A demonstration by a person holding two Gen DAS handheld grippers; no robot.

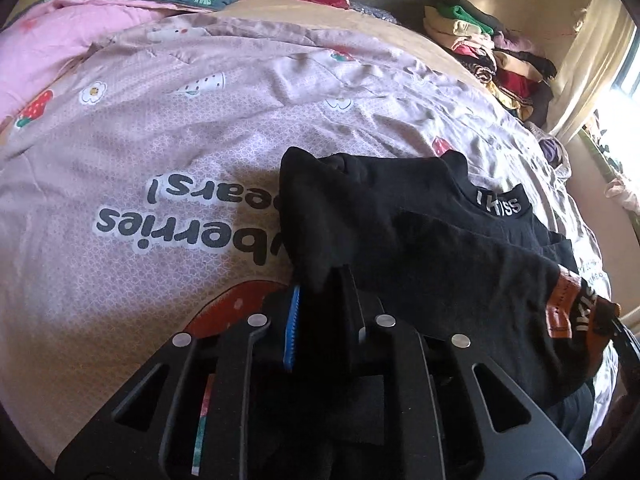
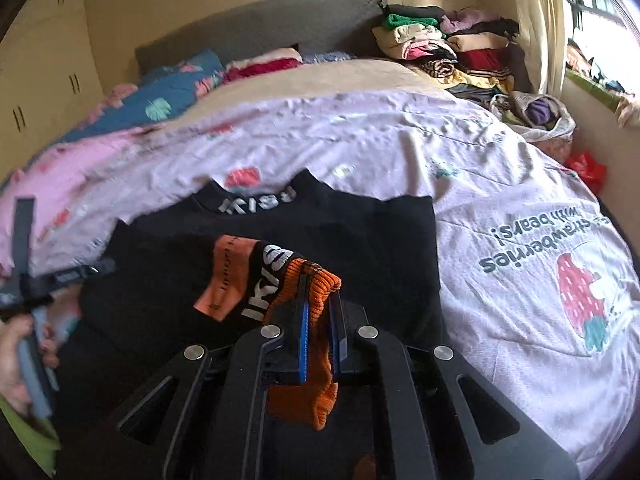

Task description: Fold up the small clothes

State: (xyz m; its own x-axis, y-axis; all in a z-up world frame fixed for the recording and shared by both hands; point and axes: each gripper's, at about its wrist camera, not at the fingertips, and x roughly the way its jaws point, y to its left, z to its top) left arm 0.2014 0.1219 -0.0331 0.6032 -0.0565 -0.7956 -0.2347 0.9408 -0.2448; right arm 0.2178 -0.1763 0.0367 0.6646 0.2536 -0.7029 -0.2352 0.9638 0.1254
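Reading "IKISS": black top's collar (image 1: 500, 203)

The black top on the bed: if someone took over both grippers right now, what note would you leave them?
Left gripper: shut on a bunched edge of the black top.
Right gripper: shut on the top's orange cuff.
Top: lies on the pink sheet, collar away from you, one sleeve drawn across its body.
Done: one sleeve looks folded in.
Left: probably fold in the left-held side, then fold the body. Folded pile sits at the bed's far right corner.
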